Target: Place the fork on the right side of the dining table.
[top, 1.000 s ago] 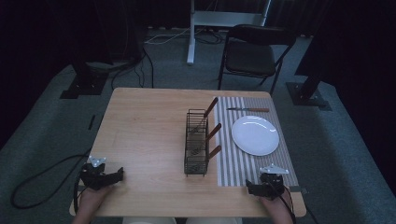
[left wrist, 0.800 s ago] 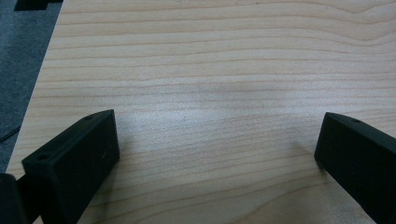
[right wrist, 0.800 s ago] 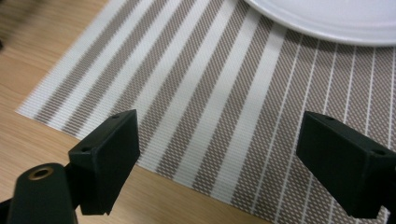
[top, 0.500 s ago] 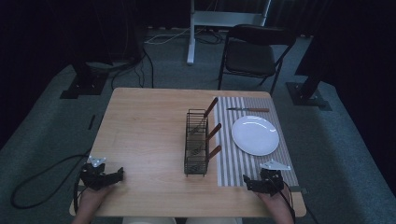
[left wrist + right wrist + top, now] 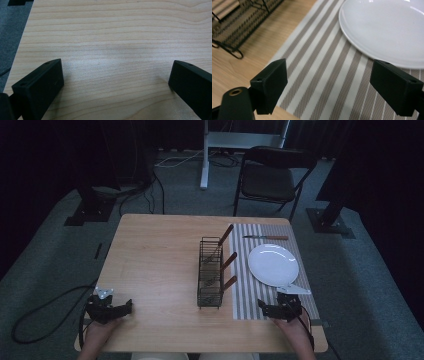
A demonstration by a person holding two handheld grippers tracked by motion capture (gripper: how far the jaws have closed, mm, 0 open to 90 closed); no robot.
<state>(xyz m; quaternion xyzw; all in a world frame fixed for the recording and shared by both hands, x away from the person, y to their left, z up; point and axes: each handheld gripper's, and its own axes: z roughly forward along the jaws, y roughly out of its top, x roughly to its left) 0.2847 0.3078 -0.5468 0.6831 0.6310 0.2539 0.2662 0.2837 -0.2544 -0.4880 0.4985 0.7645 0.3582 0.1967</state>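
Little has changed over the last second: the right tongs (image 5: pixel 264 308), at the lower right of the high view, have crept slightly leftward along the near edge of the striped placemat (image 5: pixel 260 285), while the left tongs (image 5: pixel 124 308) sit as before on bare wood at the lower left of the table (image 5: pixel 155 255). I read this as the very start of the work — nothing has been picked up yet.

Both tongs stand wide and empty. In the right gripper view the jaws frame the placemat, with the white plate (image 5: pixel 387 30) at the upper right, just beyond them, and the wire cutlery rack (image 5: pixel 239 22) at the upper left. In the high view the rack stands mid-frame holding wooden-handled utensils (image 5: pixel 227 262); a knife (image 5: pixel 265 238) lies above the plate.

No brand, label or writing can be read anywhere.
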